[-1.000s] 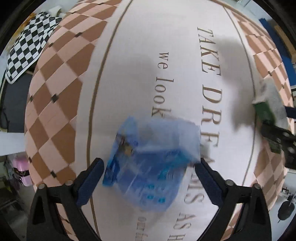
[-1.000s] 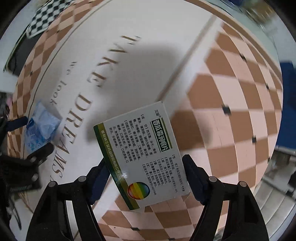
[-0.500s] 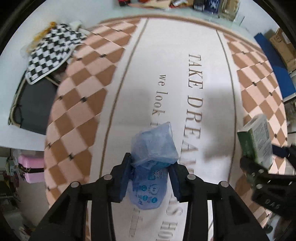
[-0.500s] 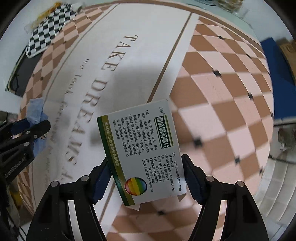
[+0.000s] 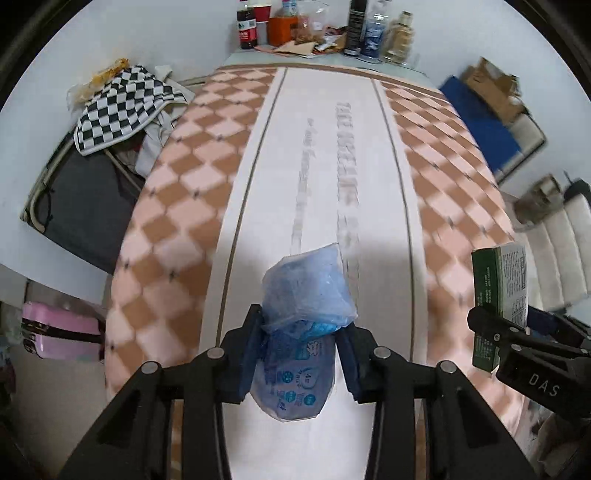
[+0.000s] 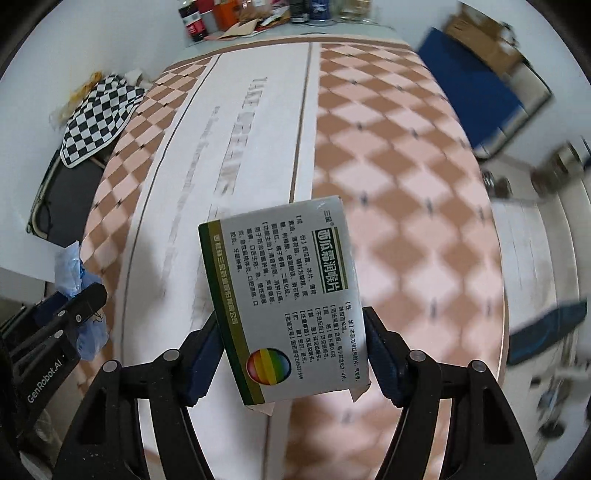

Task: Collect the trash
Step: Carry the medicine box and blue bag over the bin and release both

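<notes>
My left gripper [image 5: 301,345] is shut on a crumpled blue plastic wrapper [image 5: 304,314] and holds it high above the checkered bedspread [image 5: 177,206]. My right gripper [image 6: 291,347] is shut on a silver and green medicine box [image 6: 288,291] with Chinese print and a rainbow circle. The right gripper with the box [image 5: 500,295] also shows at the right edge of the left wrist view. The left gripper with the wrapper [image 6: 74,280] shows at the left edge of the right wrist view.
A black-and-white checkered cloth [image 5: 122,103] lies over dark luggage at the bed's left. Bottles and clutter [image 5: 314,29] stand on a table beyond the bed. A blue mat [image 5: 484,122] and cardboard lie at the right. A pink case [image 5: 59,332] sits on the floor at left.
Both grippers have risen well above the bed with their items. The left gripper closed on the blue wrapper and lifted it off the bedspread. The box stays gripped.
</notes>
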The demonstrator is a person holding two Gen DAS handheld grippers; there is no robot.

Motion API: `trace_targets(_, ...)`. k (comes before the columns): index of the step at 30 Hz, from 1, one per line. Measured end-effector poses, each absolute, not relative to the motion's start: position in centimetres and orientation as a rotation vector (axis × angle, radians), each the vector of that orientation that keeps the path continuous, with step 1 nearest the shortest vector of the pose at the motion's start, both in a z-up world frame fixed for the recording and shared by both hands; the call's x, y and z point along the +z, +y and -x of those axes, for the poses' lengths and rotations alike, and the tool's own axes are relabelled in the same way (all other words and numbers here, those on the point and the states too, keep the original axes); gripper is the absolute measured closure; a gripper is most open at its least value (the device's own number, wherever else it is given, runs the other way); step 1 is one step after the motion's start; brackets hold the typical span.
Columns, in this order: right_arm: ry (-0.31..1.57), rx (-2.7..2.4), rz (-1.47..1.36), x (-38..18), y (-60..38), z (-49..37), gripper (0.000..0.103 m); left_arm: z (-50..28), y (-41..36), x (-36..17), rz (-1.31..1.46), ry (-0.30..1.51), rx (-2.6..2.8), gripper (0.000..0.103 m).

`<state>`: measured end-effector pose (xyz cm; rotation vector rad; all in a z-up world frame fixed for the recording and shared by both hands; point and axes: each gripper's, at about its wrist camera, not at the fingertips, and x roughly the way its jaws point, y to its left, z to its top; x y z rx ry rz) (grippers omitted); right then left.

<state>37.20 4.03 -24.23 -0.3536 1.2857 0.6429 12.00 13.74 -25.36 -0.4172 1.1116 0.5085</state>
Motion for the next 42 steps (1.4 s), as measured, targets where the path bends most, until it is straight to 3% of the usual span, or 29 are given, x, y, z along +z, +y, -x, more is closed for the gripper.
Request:
trace_targets(9, 1.389, 0.581, 0.123, -24.8, -8.8, -19.7, 0.031, -1.4, 3.9, -27.1, 0.449, 1.190, 0.349, 0.068)
trace_targets(16, 1.515, 0.596, 0.058, -28.9, -18.7, -9.8, 0.031, 7.1, -3.0, -32.1, 0.558, 1.300, 0.275, 0.068)
trace_targets(21, 1.647, 0.572, 0.032, -36.7, -23.9, -5.8, 0.031, 8.3, -5.1, -39.5, 0.652, 1.393, 0.276, 0.068)
trace_targets(31, 1.767, 0.509, 0.024, -58.1, -25.4, -6.0, 0.031, 1.8, -4.5, -59.6, 0.728, 1.529, 0.290, 0.064)
trace_targets(33, 1.781, 0.500, 0.019, -62.6, -24.9, -6.3, 0.031, 1.4, -4.0, -63.1, 0.718, 1.548, 0.289, 0.039)
trace_targets(36, 1.794, 0.490, 0.039, -68.6, -23.6, -6.8, 0.031, 1.4, -2.9, -67.4, 0.715, 1.556, 0.303, 0.029)
trace_targets(38, 1.807, 0.481, 0.037, -72.1, -22.8, -7.2, 0.031, 1.7, -2.2, -69.7, 0.715, 1.563, 0.326, 0.011)
trace_targets(42, 1.832, 0.480, 0.065, -77.3, -20.5, -7.7, 0.030, 3.4, -0.5, -71.6, 0.673, 1.553, 0.408, 0.005)
